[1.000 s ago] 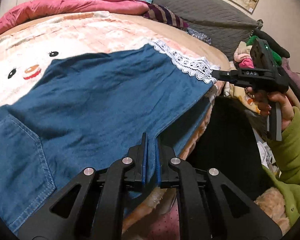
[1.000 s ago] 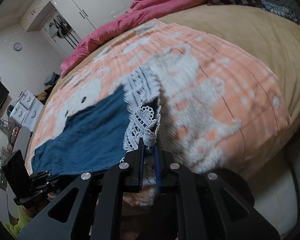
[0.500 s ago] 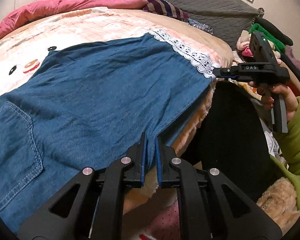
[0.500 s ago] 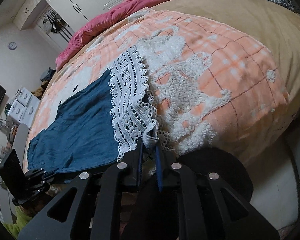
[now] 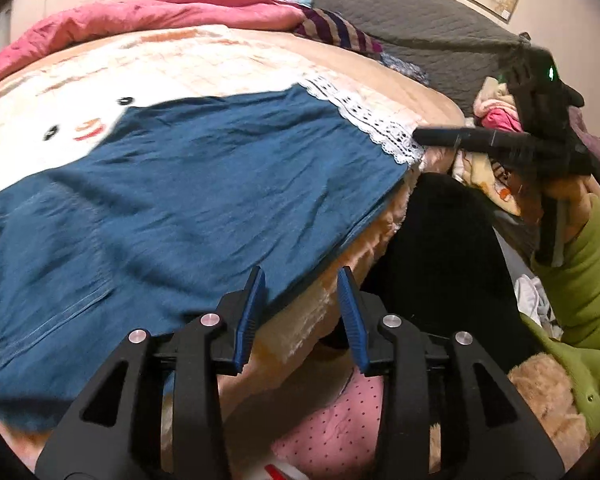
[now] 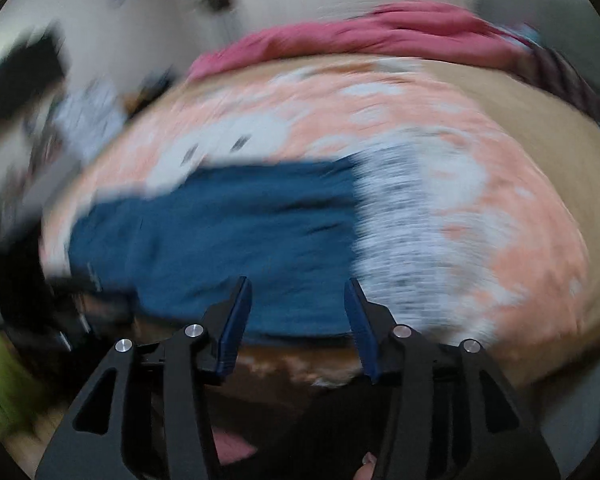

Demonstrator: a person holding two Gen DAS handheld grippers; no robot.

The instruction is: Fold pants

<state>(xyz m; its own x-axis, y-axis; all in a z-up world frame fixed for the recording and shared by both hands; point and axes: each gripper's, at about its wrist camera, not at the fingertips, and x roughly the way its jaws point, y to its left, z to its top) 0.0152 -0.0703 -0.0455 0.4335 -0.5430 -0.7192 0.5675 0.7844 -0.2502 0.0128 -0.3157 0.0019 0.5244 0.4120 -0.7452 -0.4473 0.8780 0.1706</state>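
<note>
Having just been opening, both jaws now parting off the pants [image 5: 188, 200], left gripper [image 5: 302, 312] and right gripper [image 6: 298, 320] holding nothing, cloth lying flat just ahead, long axis running between them, lace hem [image 5: 364, 120] nearer the right.

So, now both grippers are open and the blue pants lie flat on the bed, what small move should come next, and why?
Probably bring the right gripper to the lace hem and close on it, ready to fold. Both sets of jaws have just been opening with no cloth between them, and the blue pants lie spread flat and unfolded on the bed. The left gripper hovers at the near edge.
</note>
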